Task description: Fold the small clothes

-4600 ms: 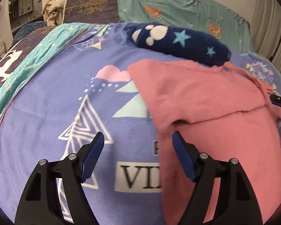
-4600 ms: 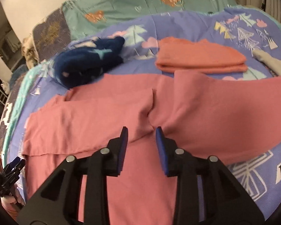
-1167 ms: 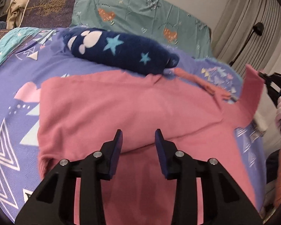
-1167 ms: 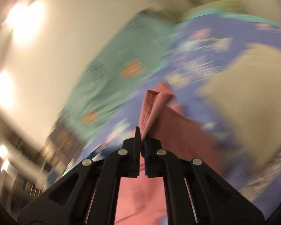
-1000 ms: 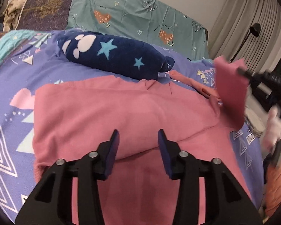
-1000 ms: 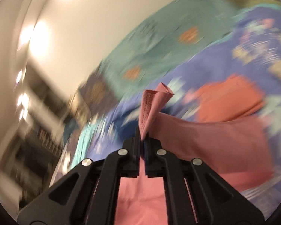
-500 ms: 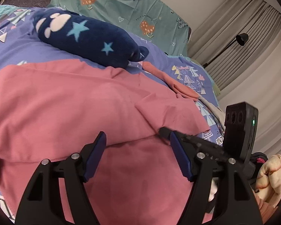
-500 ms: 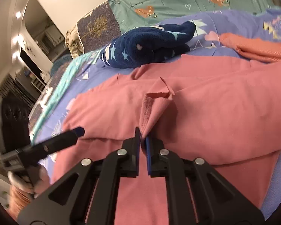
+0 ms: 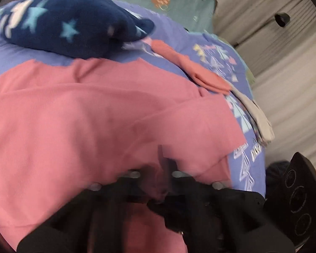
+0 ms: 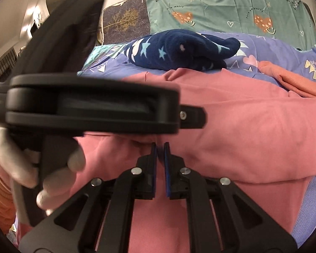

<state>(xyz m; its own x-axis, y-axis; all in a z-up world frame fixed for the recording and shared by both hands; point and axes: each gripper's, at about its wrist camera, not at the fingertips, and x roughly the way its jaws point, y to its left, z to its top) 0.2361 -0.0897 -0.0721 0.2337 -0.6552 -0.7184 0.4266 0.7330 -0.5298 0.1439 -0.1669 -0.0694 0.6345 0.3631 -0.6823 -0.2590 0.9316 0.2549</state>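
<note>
the pink garment (image 10: 252, 126) lies spread across the bed's purple printed blanket (image 9: 217, 48), its side panels folded in over the middle so the cloth sits in a narrower band, which looks like the halfway shape before a final fold. the right hand-held gripper (image 10: 160, 147) sits low on the near edge of that fold with its blue pads almost together, only a thin slit between them; some pink cloth bunches right at the tips, but whether any is pinched there is hard to tell. the left hand-held gripper (image 9: 160, 160) is smeared by motion in its own view, so it cannot be told whether it is open or closed; from the right wrist view its black body crosses just above the right one, held by a white-gloved hand (image 10: 29, 160), probably because both tools are working the same central fold line. a navy star-patterned plush (image 10: 179, 51) rests at the far edge of the garment, and a folded orange garment (image 9: 191, 71) with a grey folded piece (image 9: 257, 118) lies to the right, seemingly a pile of finished items kept out of the way. the teal sheet (image 10: 231, 10) behind carries small print reading "turn off worry" around orange hearts; white lettering on the blanket near the right edge is too blurred to read.
</note>
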